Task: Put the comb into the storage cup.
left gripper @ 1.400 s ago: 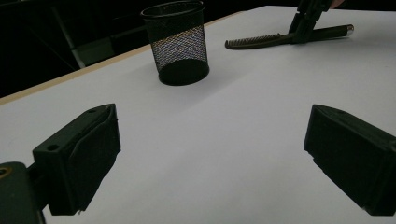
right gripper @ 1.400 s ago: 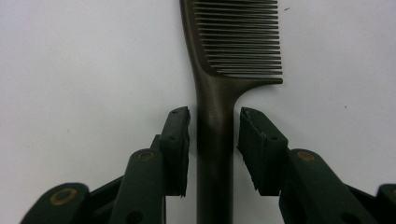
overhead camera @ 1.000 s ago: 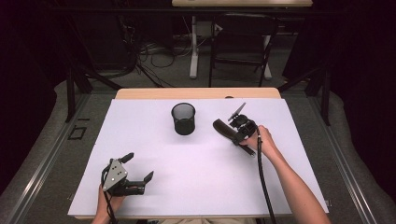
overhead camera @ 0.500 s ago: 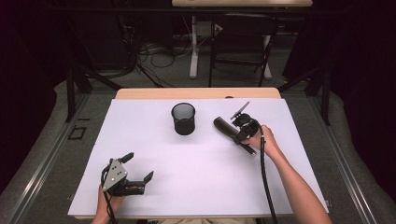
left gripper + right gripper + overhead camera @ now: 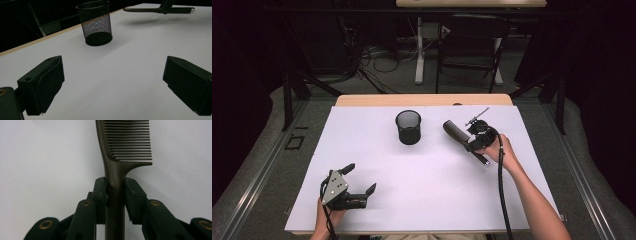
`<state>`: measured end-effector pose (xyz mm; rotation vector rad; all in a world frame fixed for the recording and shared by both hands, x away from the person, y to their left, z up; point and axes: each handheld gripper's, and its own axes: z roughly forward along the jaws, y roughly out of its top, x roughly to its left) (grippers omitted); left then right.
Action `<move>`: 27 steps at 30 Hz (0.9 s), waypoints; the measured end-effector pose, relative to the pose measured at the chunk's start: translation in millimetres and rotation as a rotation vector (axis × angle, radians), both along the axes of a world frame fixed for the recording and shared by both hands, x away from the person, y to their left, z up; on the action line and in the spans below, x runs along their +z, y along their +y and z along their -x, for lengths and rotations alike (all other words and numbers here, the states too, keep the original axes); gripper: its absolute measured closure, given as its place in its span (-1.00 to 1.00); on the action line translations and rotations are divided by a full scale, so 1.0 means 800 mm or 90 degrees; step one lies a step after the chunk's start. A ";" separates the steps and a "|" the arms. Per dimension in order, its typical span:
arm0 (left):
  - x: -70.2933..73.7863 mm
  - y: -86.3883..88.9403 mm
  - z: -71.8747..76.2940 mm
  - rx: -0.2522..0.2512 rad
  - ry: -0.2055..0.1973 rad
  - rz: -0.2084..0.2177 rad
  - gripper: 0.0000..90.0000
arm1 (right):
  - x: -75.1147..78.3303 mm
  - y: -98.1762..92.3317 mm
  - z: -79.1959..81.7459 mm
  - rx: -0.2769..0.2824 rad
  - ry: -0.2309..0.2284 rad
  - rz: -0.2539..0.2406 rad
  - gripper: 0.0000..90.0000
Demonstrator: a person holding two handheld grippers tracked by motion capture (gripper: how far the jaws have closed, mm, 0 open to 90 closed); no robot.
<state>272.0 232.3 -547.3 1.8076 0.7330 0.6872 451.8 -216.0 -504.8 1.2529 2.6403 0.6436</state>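
Observation:
A black mesh cup (image 5: 408, 127) (image 5: 95, 22) stands upright at the back middle of the white table. To its right, my right gripper (image 5: 472, 141) (image 5: 115, 195) is shut on the handle of a dark comb (image 5: 457, 134) (image 5: 125, 147) (image 5: 157, 10) and holds it above the table, with the toothed end pointing toward the cup. The comb's silver-tipped handle end (image 5: 486, 162) sticks out toward the person. My left gripper (image 5: 360, 179) (image 5: 112, 82) rests near the front left of the table, open, with nothing between its jaws.
The white sheet (image 5: 422, 200) covers most of the wooden table (image 5: 362, 100). Beyond the table's far edge are a chair (image 5: 472, 45), a desk leg and cables on the floor. Dark curtains stand at both sides.
The right hand has carried the comb a little up and to the left, toward the cup. The left gripper has stayed where it was.

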 end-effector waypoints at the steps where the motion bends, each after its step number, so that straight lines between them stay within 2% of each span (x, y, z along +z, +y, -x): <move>1: 0.000 0.000 0.000 0.000 0.000 -0.001 -0.92 | 0.002 -0.002 0.003 -0.006 -0.006 -0.009 0.61; 8: 0.000 0.000 0.000 0.001 0.000 0.000 -0.92 | 0.007 -0.010 0.010 -0.001 -0.017 -0.027 0.61; 15: 0.000 0.000 0.000 0.001 0.000 0.000 -0.91 | 0.010 -0.019 0.021 -0.004 -0.045 -0.065 0.61; 22: 0.001 0.000 0.000 0.000 0.000 0.001 -0.91 | 0.013 -0.022 0.026 -0.002 -0.060 -0.080 0.61; 27: 0.001 0.000 0.001 0.001 0.001 0.003 -0.91 | 0.013 -0.028 0.028 0.003 -0.071 -0.110 0.61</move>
